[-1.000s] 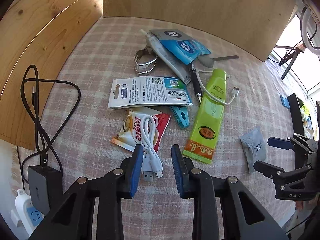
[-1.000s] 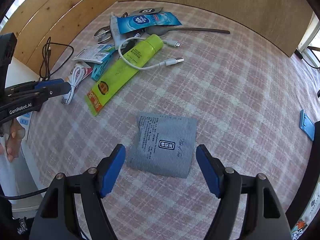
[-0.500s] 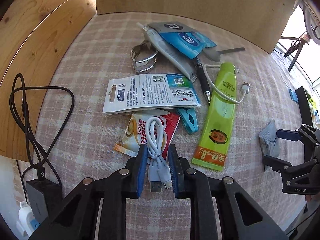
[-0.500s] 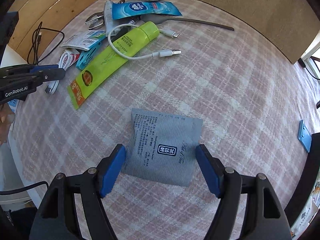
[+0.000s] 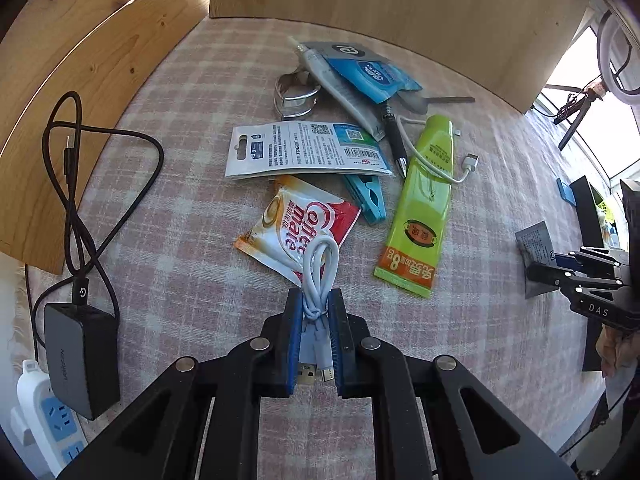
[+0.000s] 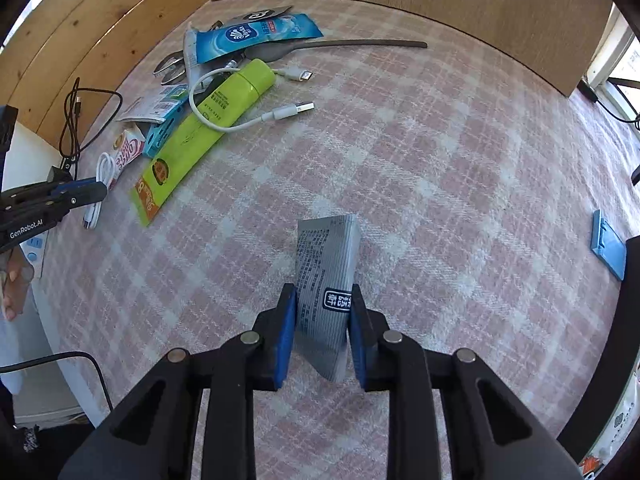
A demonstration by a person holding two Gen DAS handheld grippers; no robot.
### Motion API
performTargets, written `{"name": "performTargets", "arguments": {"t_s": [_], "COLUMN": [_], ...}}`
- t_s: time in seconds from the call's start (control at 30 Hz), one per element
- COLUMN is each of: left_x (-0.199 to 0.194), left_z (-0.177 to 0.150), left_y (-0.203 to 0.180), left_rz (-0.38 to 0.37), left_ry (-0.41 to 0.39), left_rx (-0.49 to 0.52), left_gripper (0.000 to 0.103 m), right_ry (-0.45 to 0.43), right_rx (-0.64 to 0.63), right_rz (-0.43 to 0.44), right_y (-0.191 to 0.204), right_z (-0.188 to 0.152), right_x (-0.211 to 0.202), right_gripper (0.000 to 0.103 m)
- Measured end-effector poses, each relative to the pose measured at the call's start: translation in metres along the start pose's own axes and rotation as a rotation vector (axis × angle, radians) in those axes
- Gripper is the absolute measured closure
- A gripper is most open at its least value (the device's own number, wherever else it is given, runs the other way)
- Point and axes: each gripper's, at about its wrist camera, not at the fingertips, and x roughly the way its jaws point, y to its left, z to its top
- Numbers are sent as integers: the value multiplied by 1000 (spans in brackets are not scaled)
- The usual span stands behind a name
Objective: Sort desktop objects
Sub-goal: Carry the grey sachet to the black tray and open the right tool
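both grippers closing on their picks

while the left gripper [image 5: 314, 336] points steeply down at the checked cloth [image 5: 192, 216], its blue pads [image 5: 292, 340] are closing on the bundled white cable [image 5: 318, 276], which sits between them with its plugs poking out toward the camera. the cable's loop reaches forward over the corner of the coffee sachet [image 5: 296, 224]. beyond that lie the white card [image 5: 304, 152], the teal clip [image 5: 366, 196] and the long green tube [image 5: 424, 200], with a second white cable [image 5: 436, 164] draped across the tube. farther back are a pen [image 5: 394, 136], a grey tube [image 5: 340, 84], a blue pouch [image 5: 372, 74], a metal clip [image 5: 296, 96] and a spoon [image 5: 432, 100]. at the left edge a black charger [image 5: 80, 356] with its black cord [image 5: 72, 184] rests by a white power strip [image 5: 44, 412].

over on the open right part of the cloth, well apart from the pile, the right gripper [image 6: 322, 332] is closing on the grey packet [image 6: 326, 292]. the packet stands on edge between the pads, bent up and tilted, its printed face to the left, both pads touching its sides. a blue piece [image 6: 608, 244] lies near the cloth's right edge. in this view the left gripper shows at the far left, by the cable, with fingers of a hand [image 6: 12, 292] below it.
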Motion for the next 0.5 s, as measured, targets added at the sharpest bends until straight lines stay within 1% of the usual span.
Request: {"name": "performTargets", "arguments": {"t_s": [0.2,0.33,0.37,0.5], "left_x": [-19,-25,-26,-22], "left_z": [4,14,17,28], "left_y": [-16,-49,-56,-93], "left_rz": [-40,-68,-78,-115], "left_ry": [-25,-43,-45,-42], "left_rx": [31,86,98,162], "left_gripper": [91,91,91,91], "right_ry": [-53,-94,-105,-141], "right_rx": [26,49,57,101], "right_rz": [3,-10,-17,-36], "right_y": [-17,-36,-33,-39], "right_z": [-8,-13,-16,-24], "right_x": [-24,-49,-55,-73], "right_gripper": [80,81,81,81]}}
